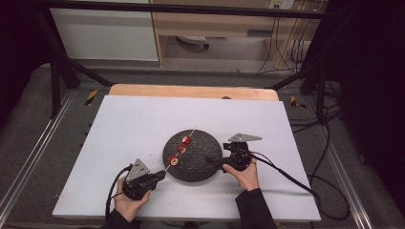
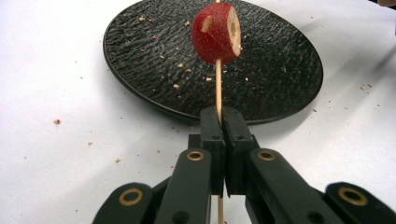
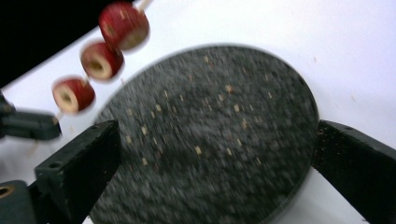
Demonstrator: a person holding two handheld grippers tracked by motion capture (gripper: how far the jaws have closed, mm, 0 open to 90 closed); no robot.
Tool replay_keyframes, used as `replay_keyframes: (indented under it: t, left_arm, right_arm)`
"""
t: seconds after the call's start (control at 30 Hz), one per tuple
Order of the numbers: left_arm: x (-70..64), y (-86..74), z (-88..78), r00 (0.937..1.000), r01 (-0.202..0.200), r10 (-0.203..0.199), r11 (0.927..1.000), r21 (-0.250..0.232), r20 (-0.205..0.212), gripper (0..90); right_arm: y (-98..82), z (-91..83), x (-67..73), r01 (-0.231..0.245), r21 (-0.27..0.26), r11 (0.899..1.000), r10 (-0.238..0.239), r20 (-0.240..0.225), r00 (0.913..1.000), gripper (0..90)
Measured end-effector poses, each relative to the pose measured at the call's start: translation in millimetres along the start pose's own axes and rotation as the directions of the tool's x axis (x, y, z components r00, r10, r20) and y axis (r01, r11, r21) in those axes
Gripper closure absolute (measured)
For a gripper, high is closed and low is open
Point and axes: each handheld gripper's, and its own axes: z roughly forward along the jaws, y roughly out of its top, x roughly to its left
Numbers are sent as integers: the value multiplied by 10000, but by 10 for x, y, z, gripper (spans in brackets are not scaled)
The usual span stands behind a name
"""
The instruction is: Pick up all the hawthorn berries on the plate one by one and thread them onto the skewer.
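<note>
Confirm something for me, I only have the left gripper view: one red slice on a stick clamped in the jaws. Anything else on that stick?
Observer: Yes. The high view shows three red slices threaded on the skewer, spaced along it above the black plate.
Operator: Where's the other gripper?
Observer: The right gripper sits at the plate's right side, pointing across it toward the skewer.
Operator: Holding anything?
Observer: No. In the right gripper view its jaws stand wide apart with just the crumb-strewn plate between them.
Operator: Skewer's far end resting on something?
Observer: Can't tell; its tip reaches past the plate's far rim.
</note>
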Motion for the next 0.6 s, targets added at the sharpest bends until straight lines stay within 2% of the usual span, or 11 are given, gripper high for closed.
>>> replay_keyframes:
  t: [0.17,0.27,0.47,0.6]
  left_arm:
    - [23,0,-3,9999,-22,20,9999,113,162,885]
    - [34,7,-7,9998,-1,-1,9999,128,192,885]
    - [44,30,-20,9996,61,-68,9997,221,286,884]
    - [41,77,-29,9994,47,-60,9993,367,332,885]
  right_arm:
    - [-95,-106,-108,591,528,9969,-607,305,9977,10]
    - [-163,-175,-175,609,776,9951,-645,452,9969,11]
    - [-302,-332,-314,1058,982,9895,-1083,207,9939,24]
    - [-400,-413,-394,1030,1214,9873,-1078,340,9936,26]
